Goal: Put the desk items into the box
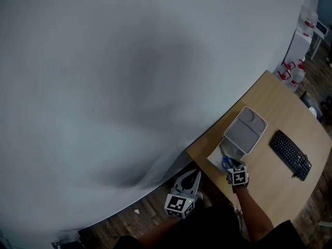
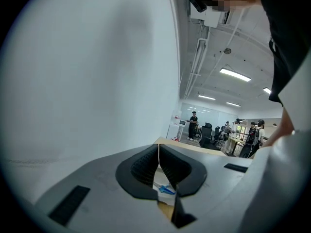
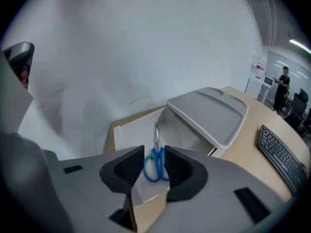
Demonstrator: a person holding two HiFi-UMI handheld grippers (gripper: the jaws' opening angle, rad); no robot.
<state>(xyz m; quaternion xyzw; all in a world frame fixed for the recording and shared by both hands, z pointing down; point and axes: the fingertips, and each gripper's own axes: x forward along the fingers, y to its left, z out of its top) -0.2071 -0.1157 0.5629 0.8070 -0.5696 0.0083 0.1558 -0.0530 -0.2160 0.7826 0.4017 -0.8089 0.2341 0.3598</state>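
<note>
Nearest to the person, the left claw point(image 1: 194, 175) hangs off the edge of the desk point(image 1: 275, 113), over the wooden floor point(image 1: 150, 211). Its jaws are pressed together and nothing is between them.

A little further, the right claw point(image 1: 232, 167) is over the near corner of the desk and points steeply down. Its jaws are released and stand wide apart. In the right gripper view a pair of blue scissors point(image 3: 158, 154) shows in the gap between them, but the pads do not press on it. The scissors lie flat on a white surface below the claw, with the blades pointing away from the person, toward the grey box point(image 1: 233, 149). I cannot tell if this white surface is the bottom of the box or a sheet just in front of it.

The grey lid point(image 1: 246, 128) of the box is tilted up behind the scissors. To the right of the box, well apart from it, a black keyboard point(image 1: 290, 154) lies on the desk.

A big pale wall point(image 1: 104, 87) runs along the far side of the desk. In the left gripper view some people point(image 2: 193, 125) stand far away in the room.
</note>
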